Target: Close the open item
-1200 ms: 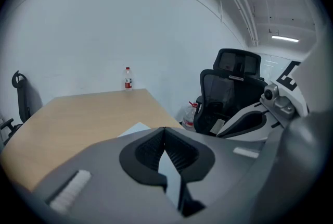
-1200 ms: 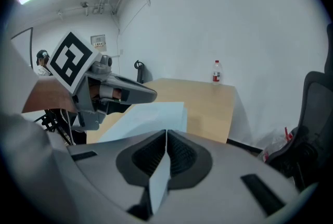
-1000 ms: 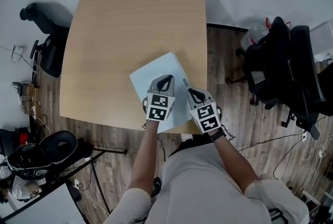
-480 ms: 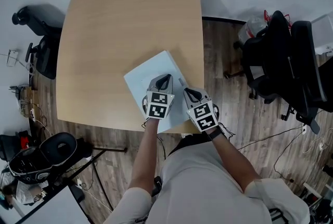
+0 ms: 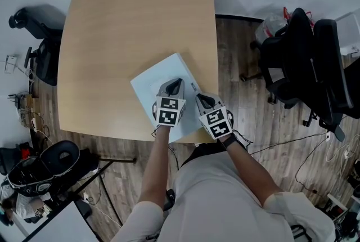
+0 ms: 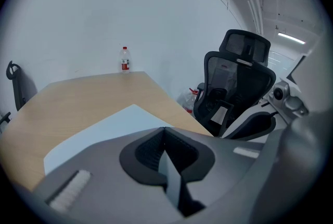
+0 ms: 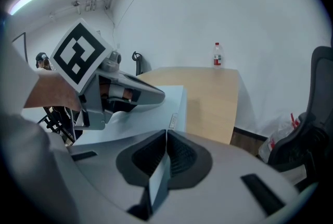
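Left gripper (image 5: 178, 84) and right gripper (image 5: 200, 98): jaws together, empty, lower centre of head view.
Only the right gripper view shows the pale blue slab's (image 7: 156, 113) labelled side edge.

View from above of a person with both arms reaching forward from the torso. The left forearm (image 5: 159, 165) runs almost straight ahead. The right forearm (image 5: 251, 170) angles inward from the right shoulder, with a dark band (image 5: 234, 144) at the wrist. Each hand holds a gripper, and the two sit side by side, close together. The left gripper (image 5: 178, 83) points ahead and slightly right. The right gripper (image 5: 200, 99) points ahead and to the left, its tip a little behind the other's. Each carries a marker cube (image 5: 168, 112) at its rear. The left gripper's fingers (image 6: 145, 152) are pressed together with nothing between them. The right gripper's fingers (image 7: 182, 158) are likewise closed and empty.
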`<state>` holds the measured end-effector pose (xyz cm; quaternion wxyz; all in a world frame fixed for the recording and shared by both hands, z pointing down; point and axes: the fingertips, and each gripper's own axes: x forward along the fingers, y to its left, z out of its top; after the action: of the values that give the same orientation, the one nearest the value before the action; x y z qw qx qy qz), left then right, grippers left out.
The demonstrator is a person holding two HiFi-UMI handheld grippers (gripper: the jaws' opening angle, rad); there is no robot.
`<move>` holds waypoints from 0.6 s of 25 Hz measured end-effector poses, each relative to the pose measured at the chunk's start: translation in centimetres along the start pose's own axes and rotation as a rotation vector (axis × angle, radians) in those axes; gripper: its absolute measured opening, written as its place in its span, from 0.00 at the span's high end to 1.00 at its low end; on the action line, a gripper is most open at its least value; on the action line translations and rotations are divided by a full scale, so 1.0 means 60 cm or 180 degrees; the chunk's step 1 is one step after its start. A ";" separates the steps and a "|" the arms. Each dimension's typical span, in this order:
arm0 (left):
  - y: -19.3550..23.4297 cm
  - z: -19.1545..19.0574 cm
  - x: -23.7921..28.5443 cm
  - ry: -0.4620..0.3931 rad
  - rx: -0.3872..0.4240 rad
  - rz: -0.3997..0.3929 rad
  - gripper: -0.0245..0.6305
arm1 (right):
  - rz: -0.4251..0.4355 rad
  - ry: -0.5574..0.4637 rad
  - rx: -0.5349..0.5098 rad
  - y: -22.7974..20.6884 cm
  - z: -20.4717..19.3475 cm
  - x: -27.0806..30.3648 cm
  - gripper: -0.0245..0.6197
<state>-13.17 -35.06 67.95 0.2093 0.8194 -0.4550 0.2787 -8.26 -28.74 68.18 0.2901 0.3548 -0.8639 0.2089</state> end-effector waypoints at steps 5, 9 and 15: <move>-0.003 -0.017 0.009 0.0092 0.0015 -0.0032 0.95 | -0.0026 0.0065 -0.0083 0.001 -0.015 0.010 0.94; 0.003 -0.025 0.031 0.0182 0.0053 -0.0056 0.95 | -0.0031 0.0138 -0.0117 -0.009 -0.016 0.022 0.94; -0.008 -0.049 0.044 0.0486 0.0039 -0.0104 0.95 | -0.0008 0.0225 -0.0123 -0.010 -0.021 0.017 0.94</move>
<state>-12.40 -34.76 71.83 0.2430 0.8044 -0.4225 0.3397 -7.98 -28.92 69.90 0.3275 0.3426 -0.8565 0.2043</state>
